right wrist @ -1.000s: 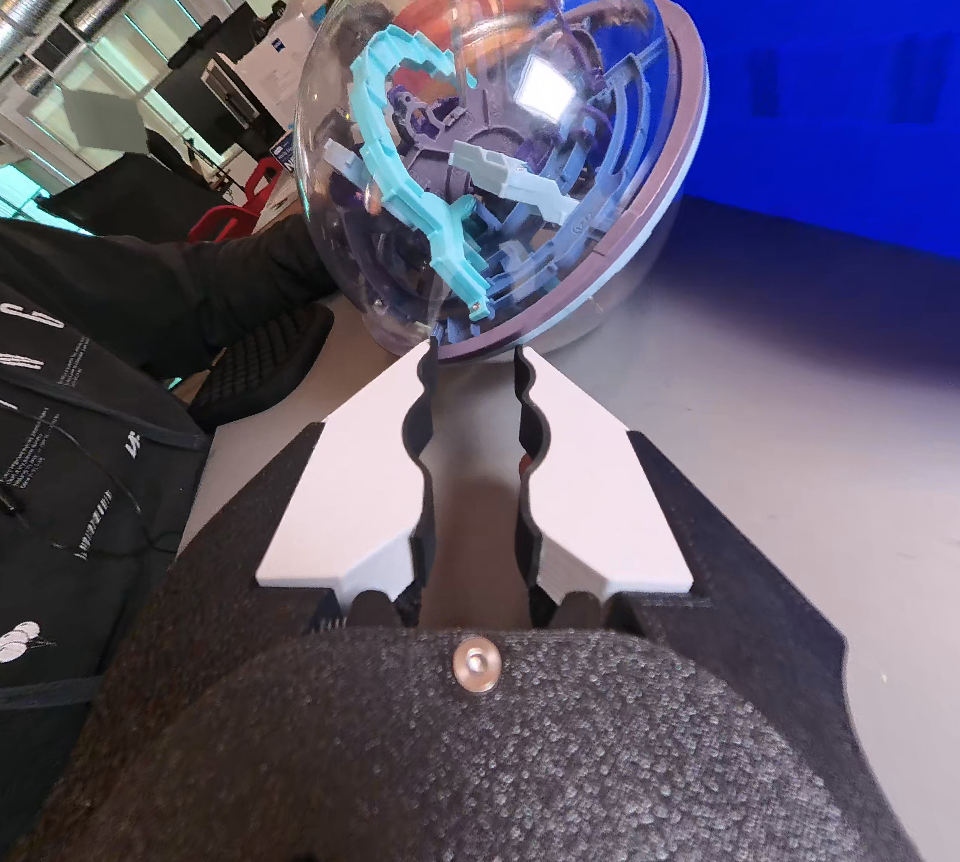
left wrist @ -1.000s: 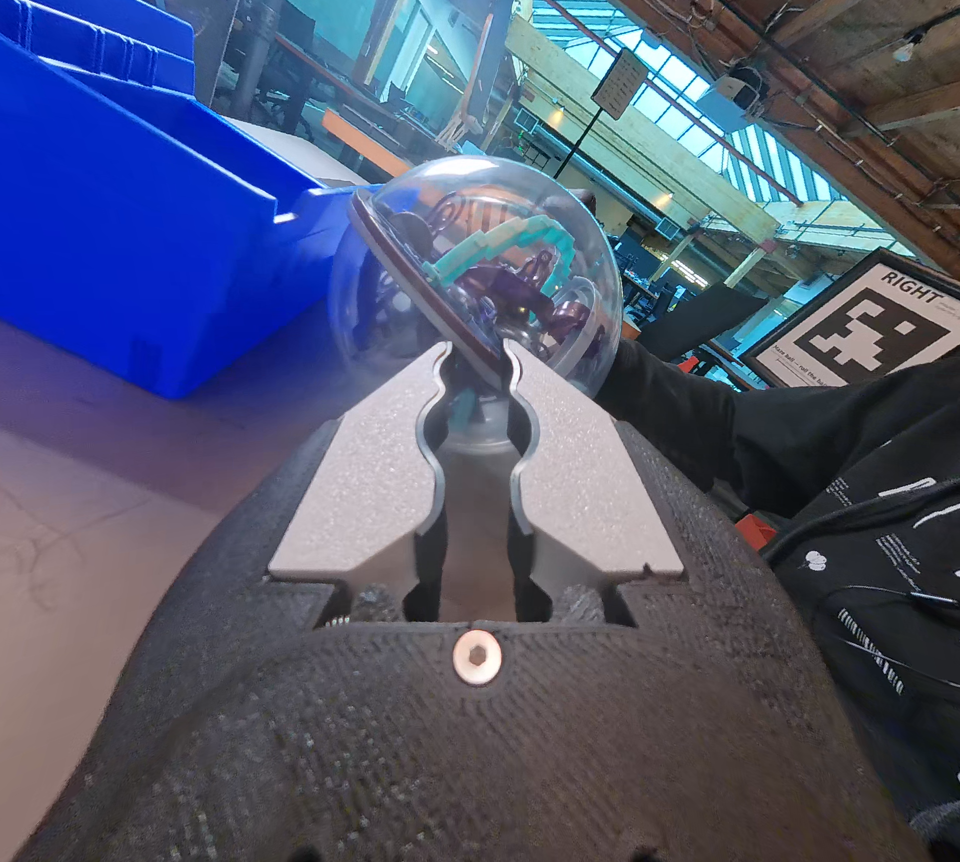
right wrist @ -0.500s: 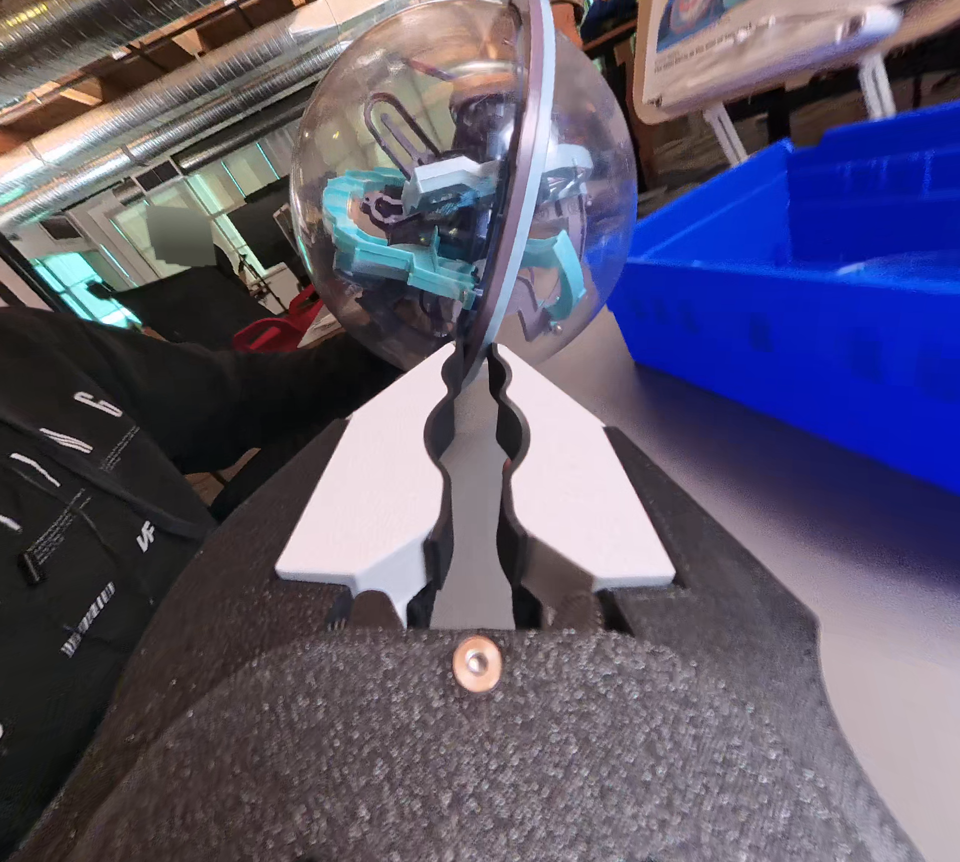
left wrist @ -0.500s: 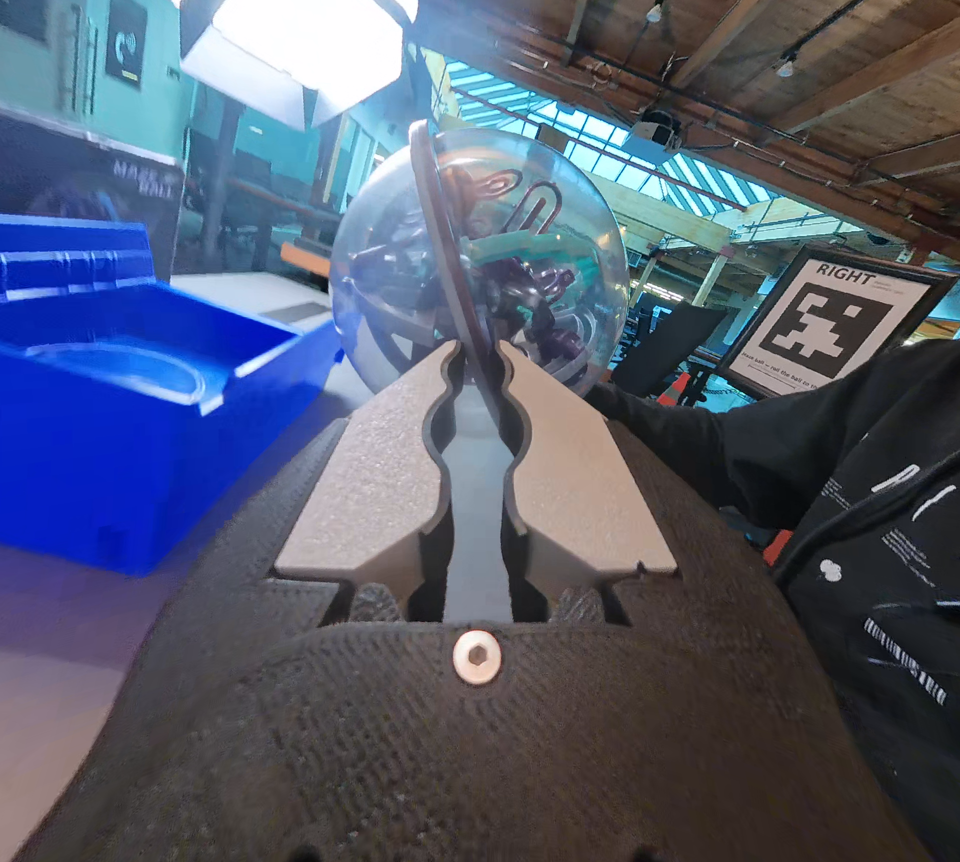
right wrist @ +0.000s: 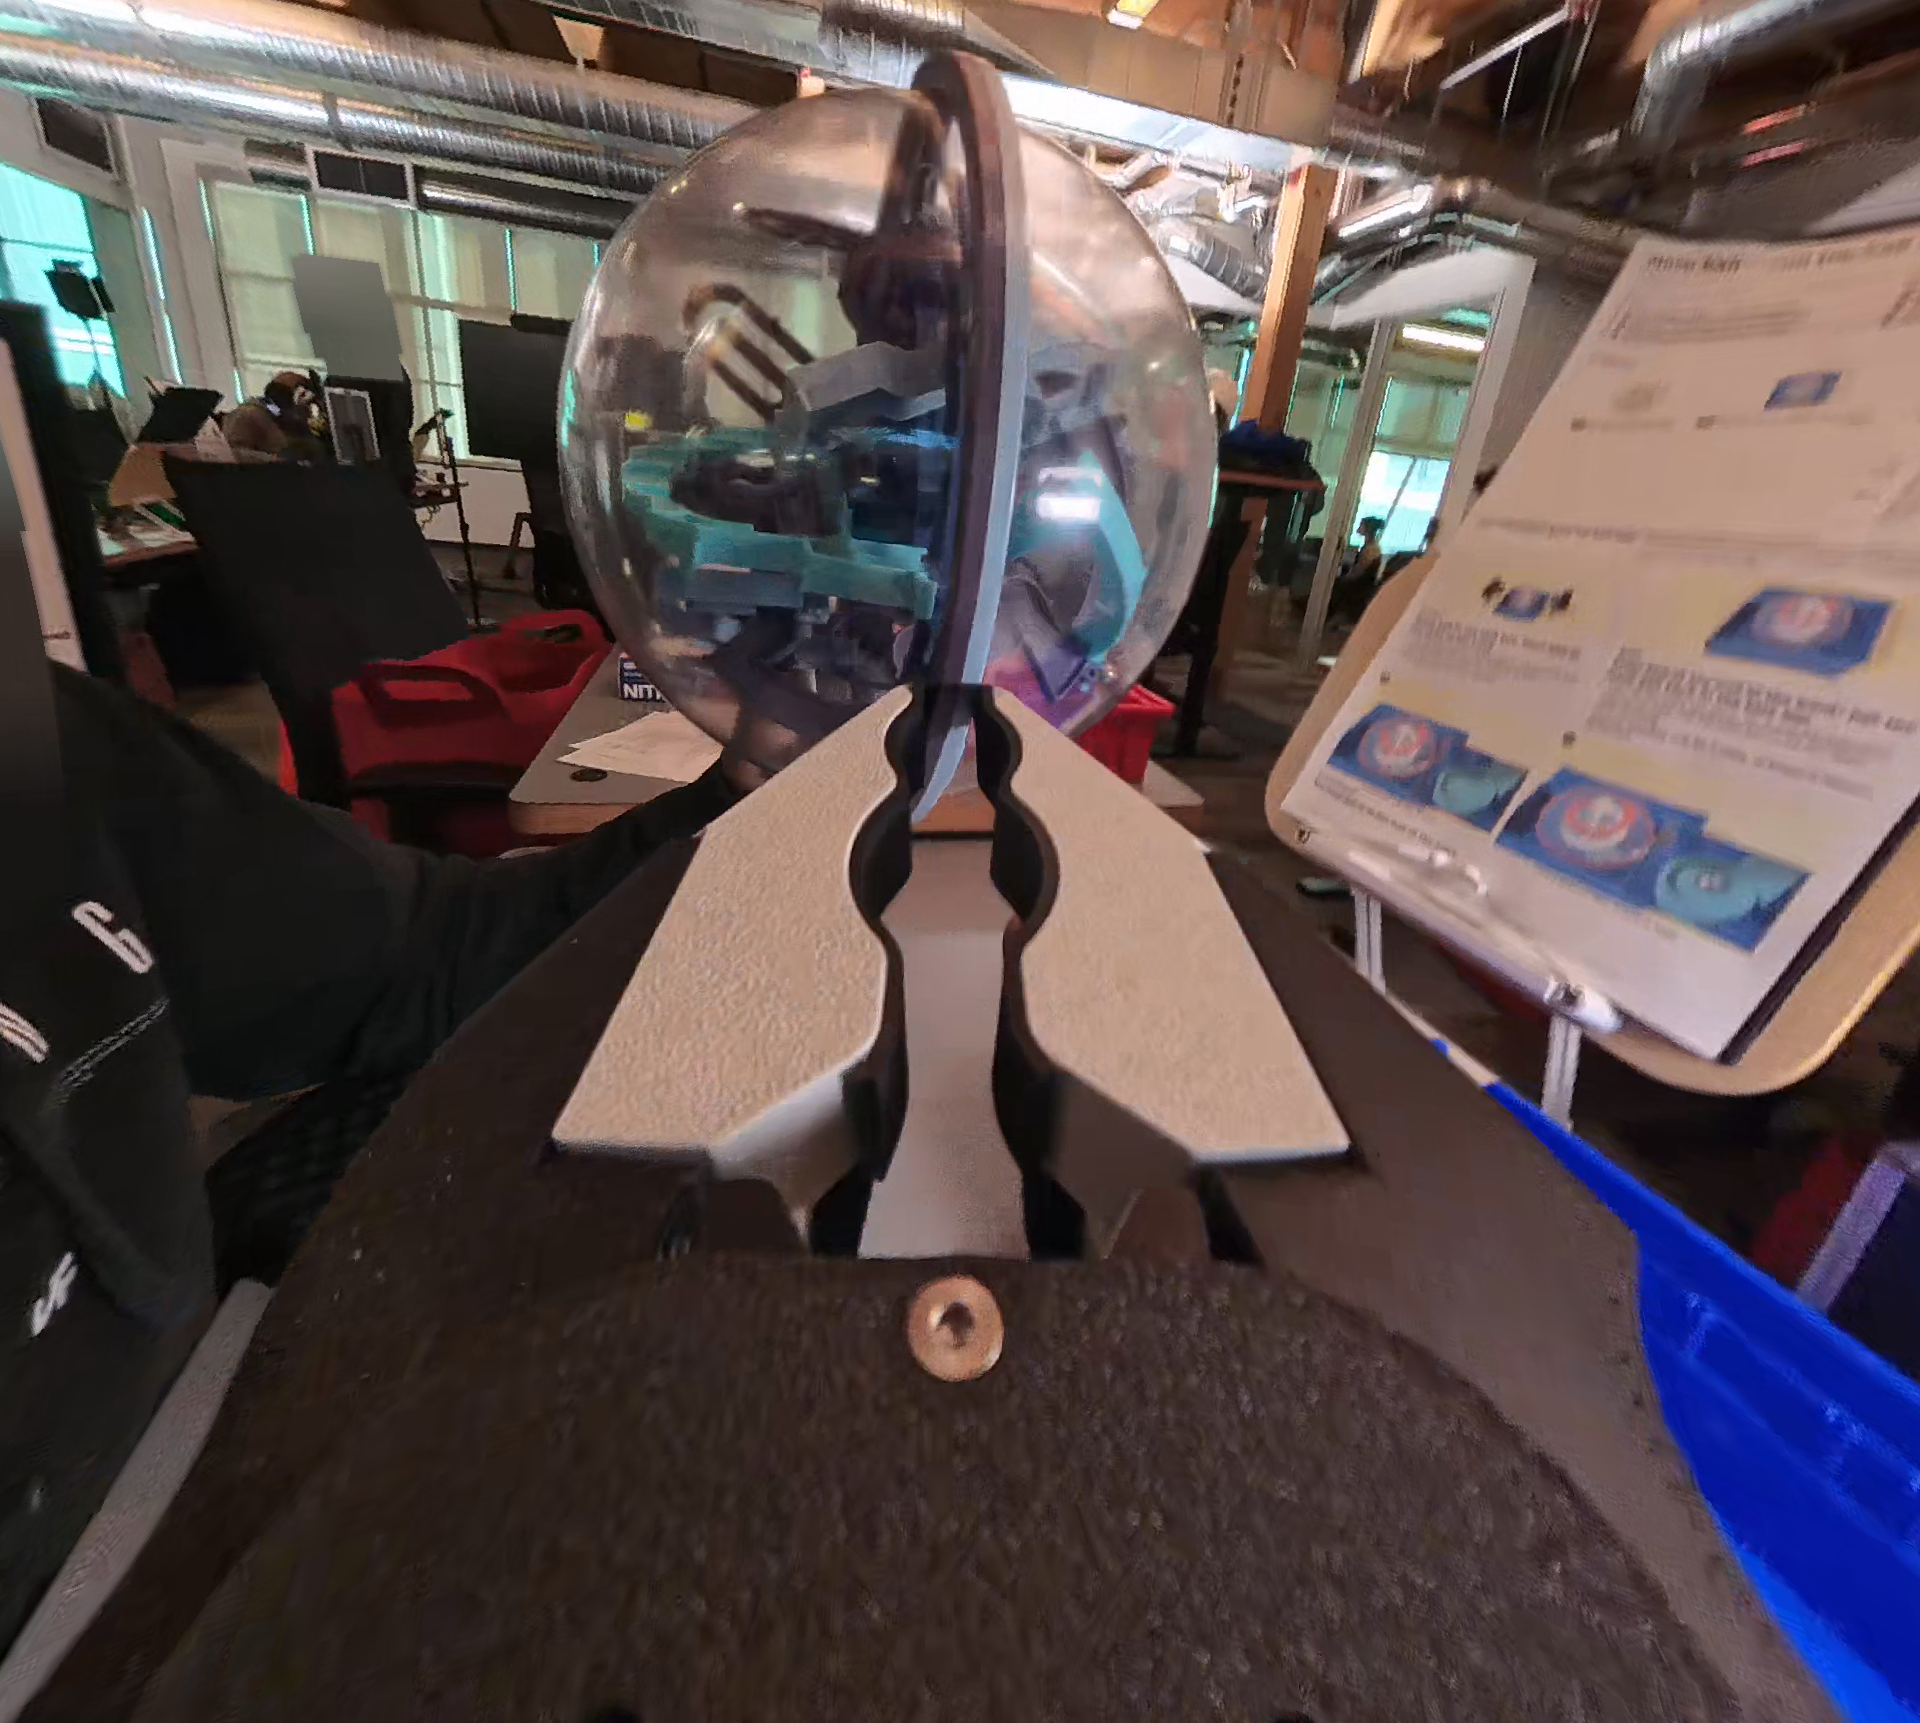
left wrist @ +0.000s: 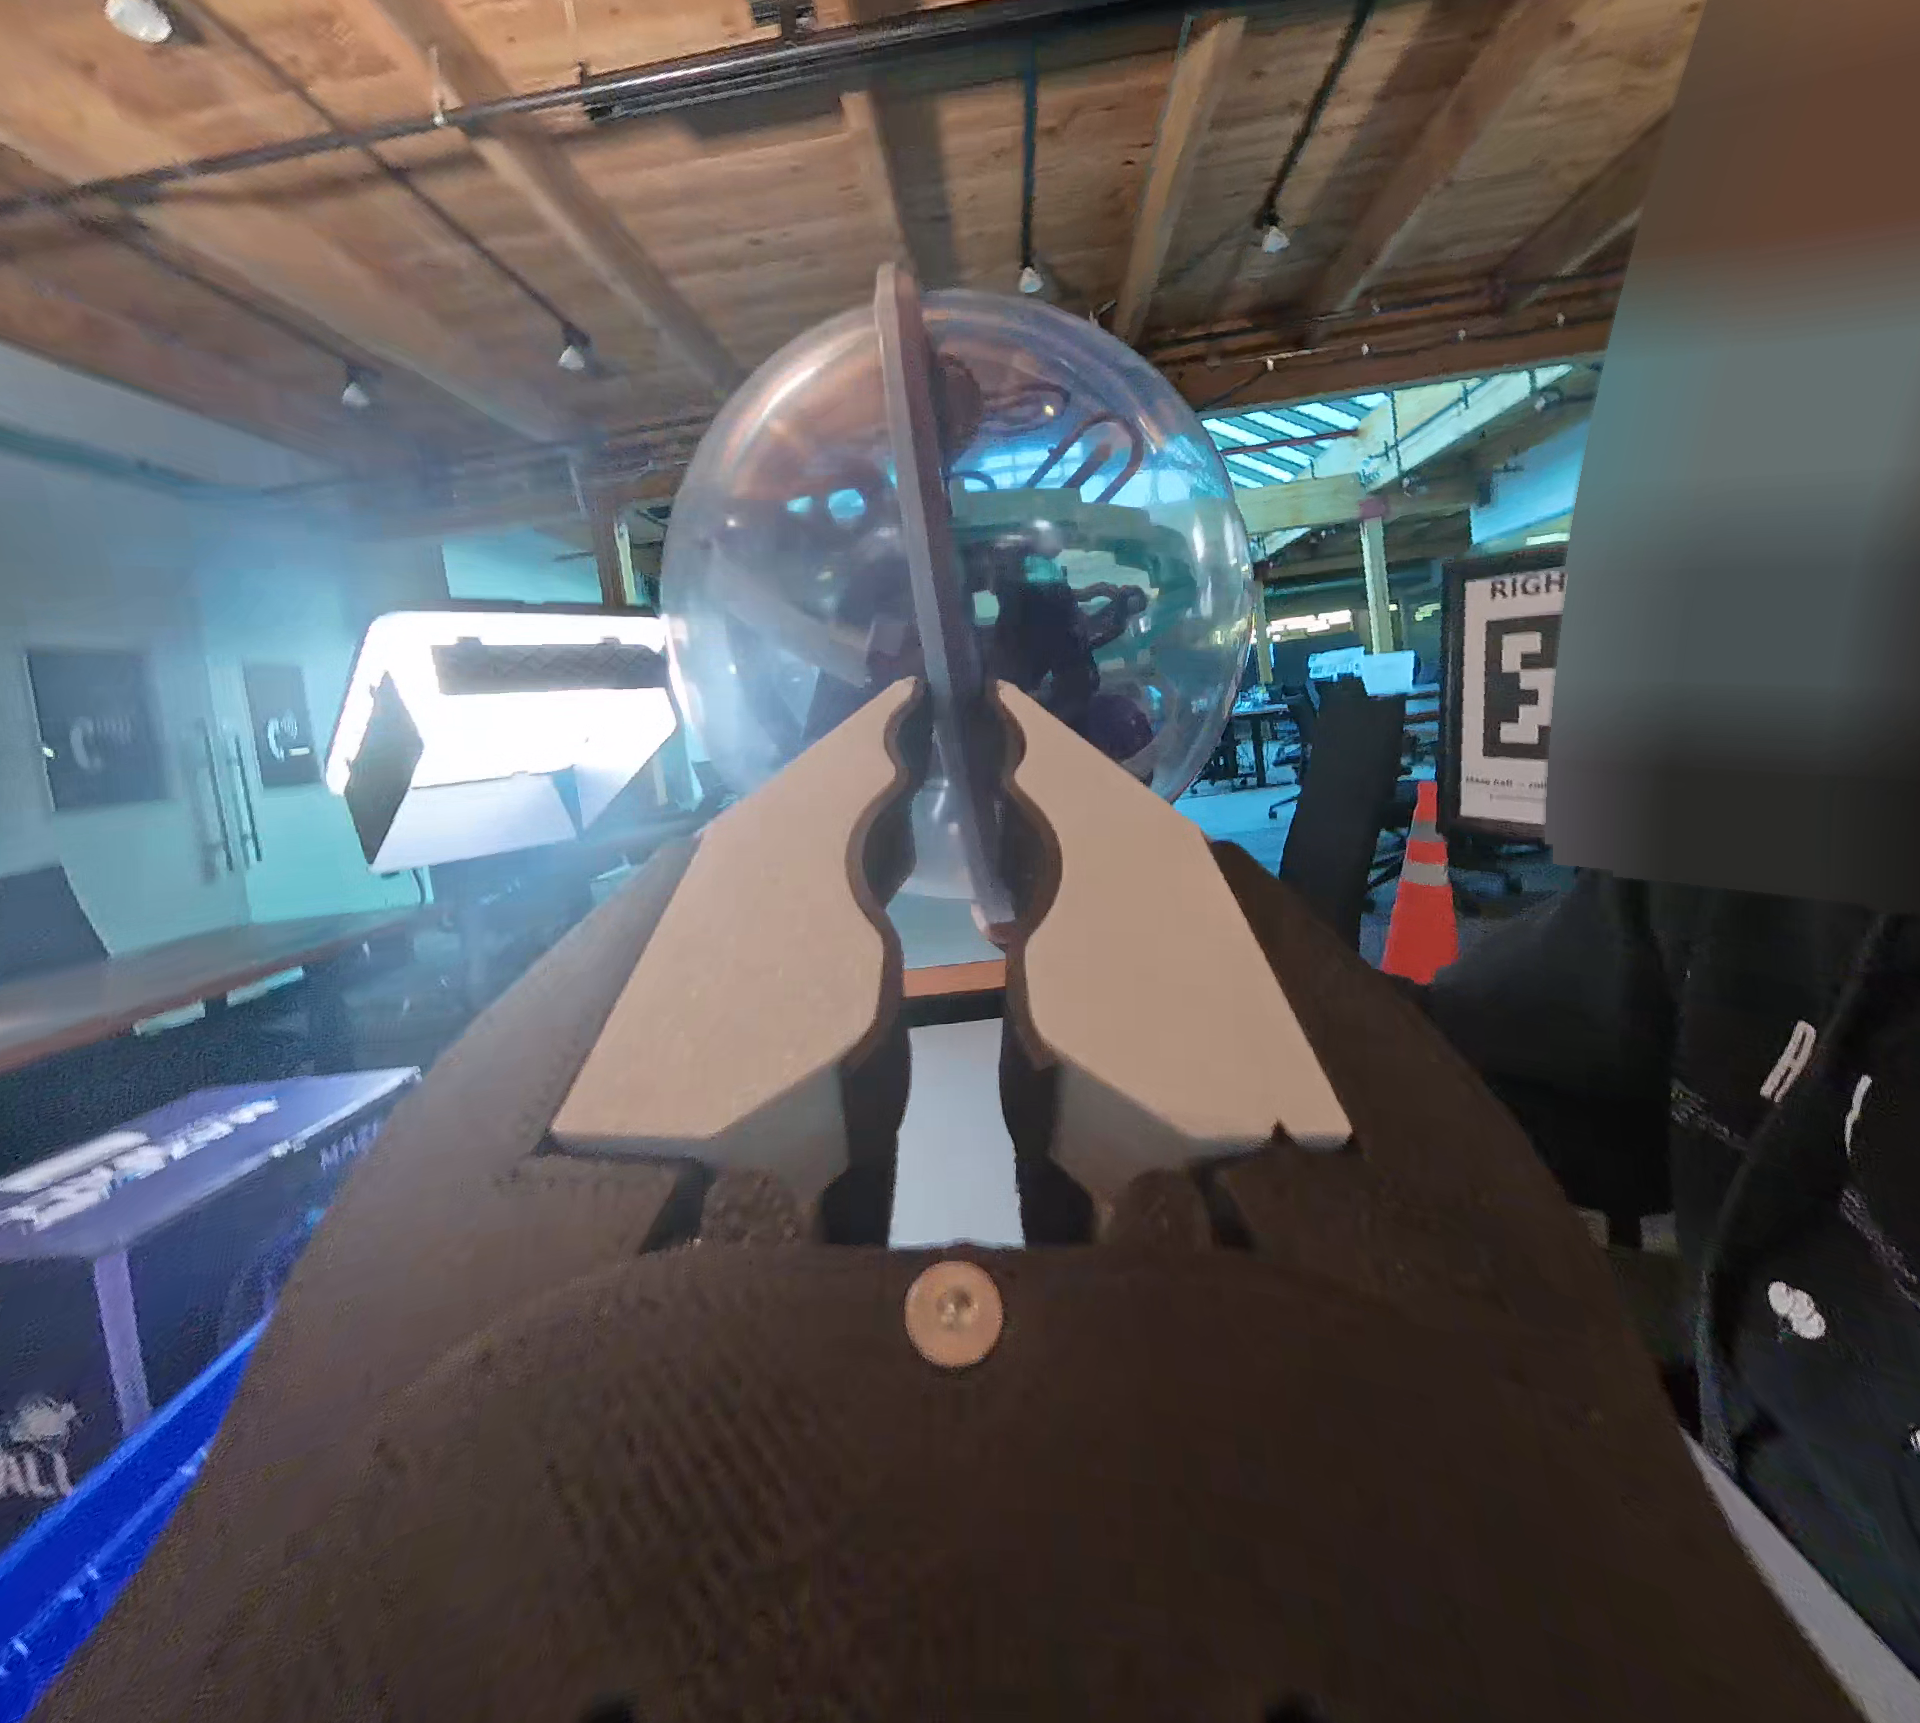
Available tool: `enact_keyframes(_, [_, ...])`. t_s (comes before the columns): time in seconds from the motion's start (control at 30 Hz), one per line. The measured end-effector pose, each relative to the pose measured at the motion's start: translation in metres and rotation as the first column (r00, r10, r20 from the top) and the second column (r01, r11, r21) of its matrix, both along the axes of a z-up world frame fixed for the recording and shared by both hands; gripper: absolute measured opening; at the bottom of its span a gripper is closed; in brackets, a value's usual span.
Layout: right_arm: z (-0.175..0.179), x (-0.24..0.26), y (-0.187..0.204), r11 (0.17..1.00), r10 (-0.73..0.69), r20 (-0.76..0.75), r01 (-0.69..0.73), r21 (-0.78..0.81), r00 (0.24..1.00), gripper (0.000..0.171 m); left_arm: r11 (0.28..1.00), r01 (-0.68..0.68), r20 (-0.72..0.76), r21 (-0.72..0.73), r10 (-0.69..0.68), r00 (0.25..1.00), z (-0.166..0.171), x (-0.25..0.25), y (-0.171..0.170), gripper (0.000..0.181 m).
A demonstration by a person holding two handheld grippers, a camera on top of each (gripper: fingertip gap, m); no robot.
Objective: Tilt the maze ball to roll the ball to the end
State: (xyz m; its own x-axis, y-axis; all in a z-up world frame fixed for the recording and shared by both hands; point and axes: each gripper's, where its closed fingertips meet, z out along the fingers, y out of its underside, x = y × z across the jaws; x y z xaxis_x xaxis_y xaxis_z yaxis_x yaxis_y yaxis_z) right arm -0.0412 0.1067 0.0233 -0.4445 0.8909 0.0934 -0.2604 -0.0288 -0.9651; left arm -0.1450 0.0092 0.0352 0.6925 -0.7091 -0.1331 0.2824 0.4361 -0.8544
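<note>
The maze ball (left wrist: 1091, 551) is a clear sphere with teal and purple tracks inside and a flat purple rim around its middle. It is held up in the air between both grippers. My left gripper (left wrist: 956, 707) is shut on the rim from one side. My right gripper (right wrist: 948, 707) is shut on the rim of the maze ball (right wrist: 779, 447) from the opposite side. In both views the rim stands almost upright, edge-on. I cannot make out the small ball inside.
A blue bin shows at the lower left in the left wrist view (left wrist: 94, 1528) and lower right in the right wrist view (right wrist: 1766, 1382). A dark box (left wrist: 135, 1185) stands behind it. An instruction board (right wrist: 1621, 645) leans at the right. A person's black sleeve (right wrist: 343, 884) is at the left.
Both grippers have lifted and swung the maze ball upward, off the table. Its rim turned from slanted to nearly upright, and both views now look toward the ceiling.
</note>
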Motion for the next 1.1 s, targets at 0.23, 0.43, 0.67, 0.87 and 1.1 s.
enact_keyframes(0.23, [0.008,0.011,-0.012,0.996,-0.025,-0.072,0.031,0.082,0.997,0.006,1.0,-0.005,-0.045,0.007,0.006,0.999,0.0,0.01,-0.01,0.007])
enact_keyframes(0.43, [0.013,0.024,-0.02,0.979,-0.04,-0.174,0.073,0.191,0.984,0.006,0.99,-0.005,-0.167,0.138,0.029,0.985,-0.007,0.027,-0.023,0.007])
enact_keyframes(0.67, [0.007,0.023,-0.012,0.969,-0.092,-0.142,0.121,0.214,0.986,0.005,0.993,0.004,-0.142,0.117,0.012,0.99,-0.011,0.027,-0.017,0.007])
enact_keyframes(0.87, [0.015,0.024,-0.018,0.975,-0.1,-0.146,0.127,0.184,0.984,0.005,0.997,0.068,0.004,-0.045,-0.068,0.998,-0.024,0.008,0.007,0.008])
enact_keyframes(1.1, [0.01,0.014,0.021,0.974,-0.223,-0.026,0.223,0.034,0.975,0.005,0.938,0.204,0.124,-0.28,-0.176,0.977,-0.072,0.013,0.05,0.007])
